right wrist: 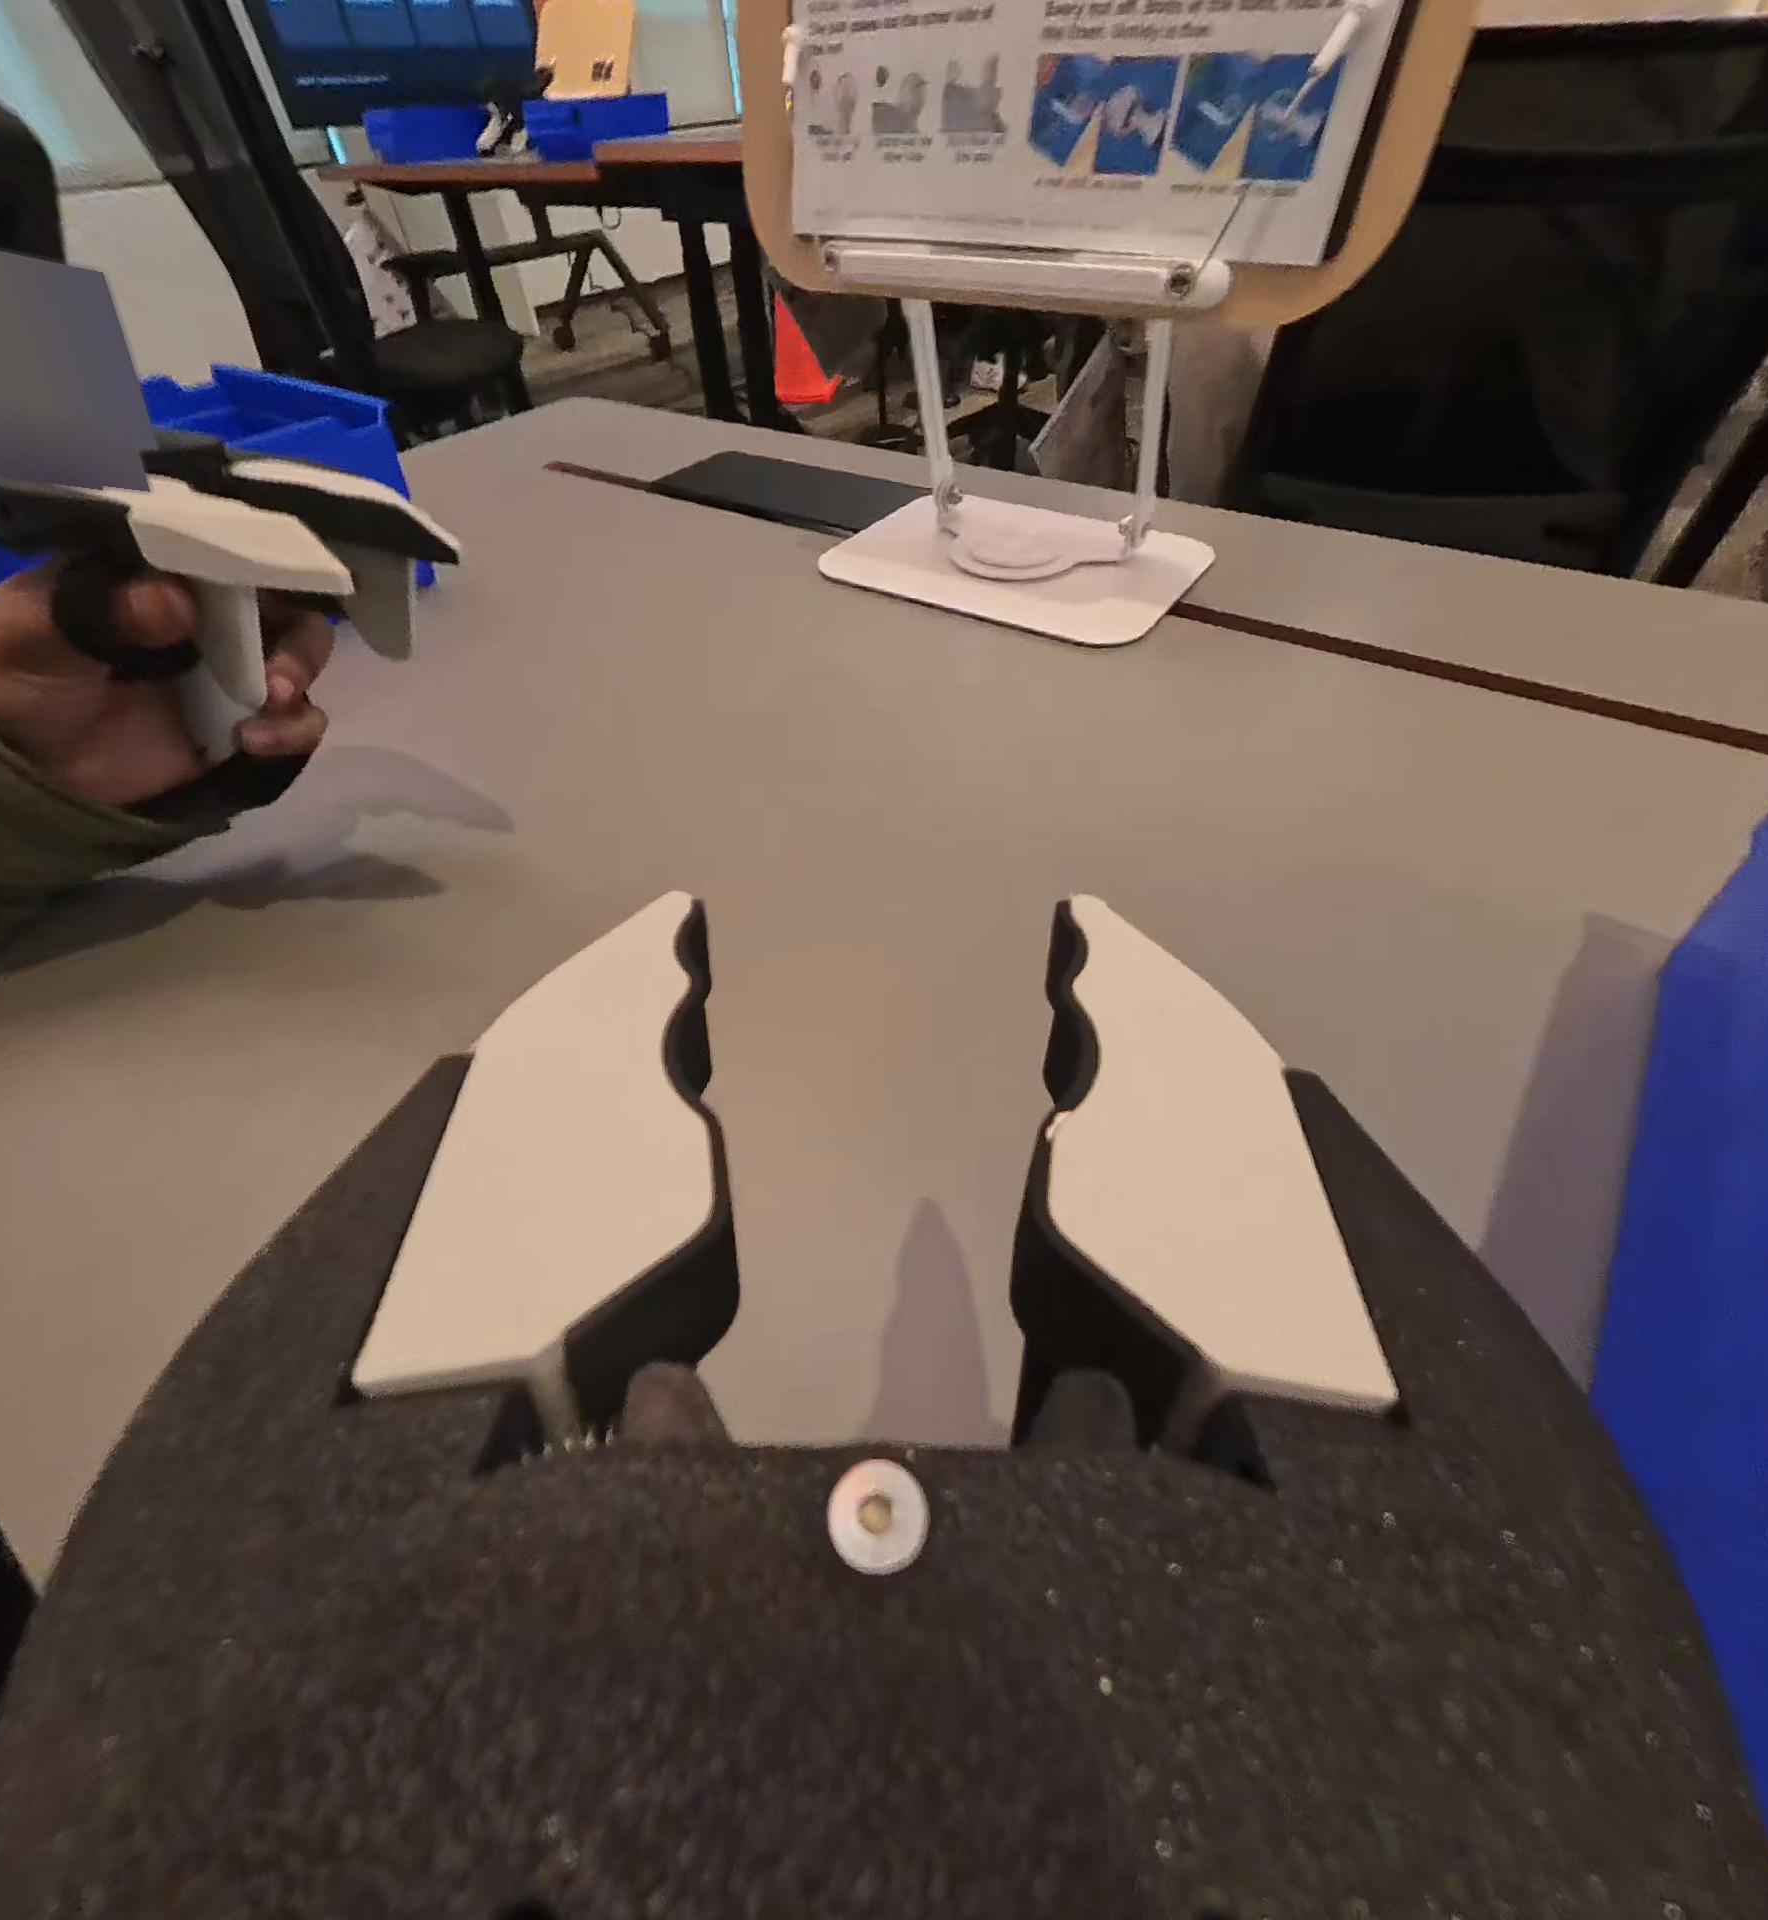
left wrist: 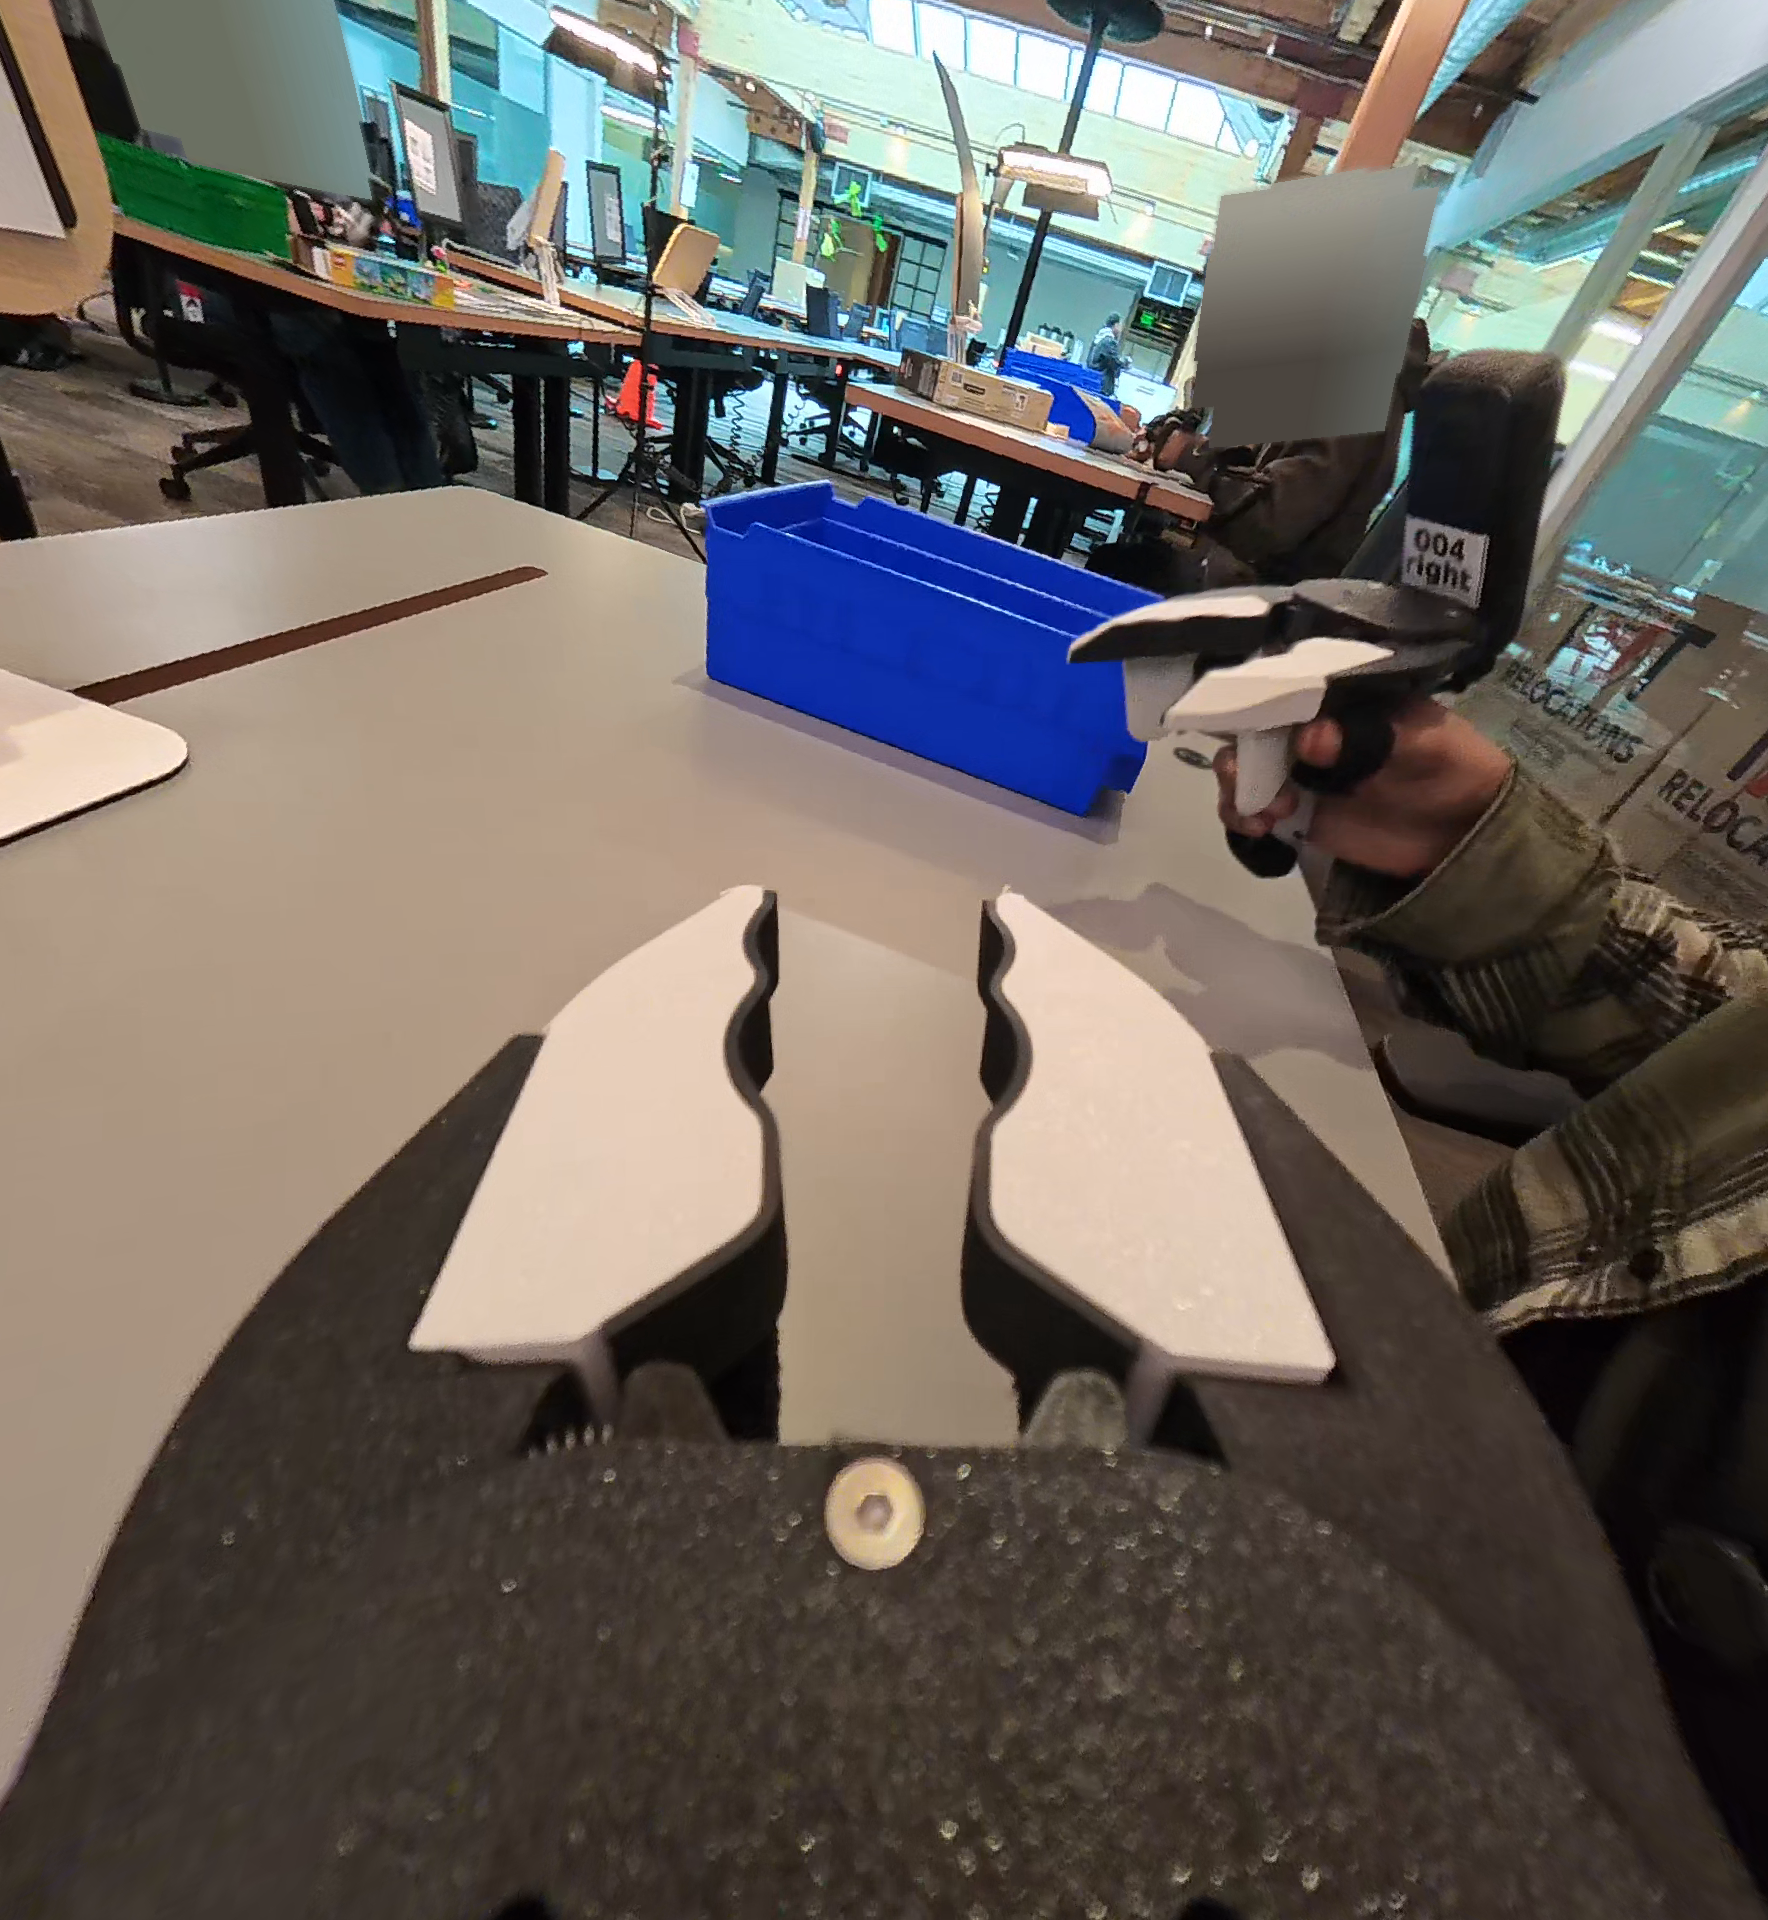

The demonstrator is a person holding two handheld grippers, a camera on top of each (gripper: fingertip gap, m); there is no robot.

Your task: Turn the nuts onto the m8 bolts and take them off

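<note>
Blue bin (left wrist: pixel 921 634) should be approached squarely, since nothing is held by left gripper (left wrist: pixel 878 914) or right gripper (right wrist: pixel 875 914), both spread apart; no nuts or bolts are seen

Neither wrist view lets me tell any nuts or bolts. What I do see is a blue bin (left wrist: pixel 911 665): long, open-topped and upright on the grey surface (left wrist: pixel 444 831), at 1 o'clock in the left wrist view. Its near wall hides the inside. In the right wrist view it fills the 3 o'clock edge.
</note>
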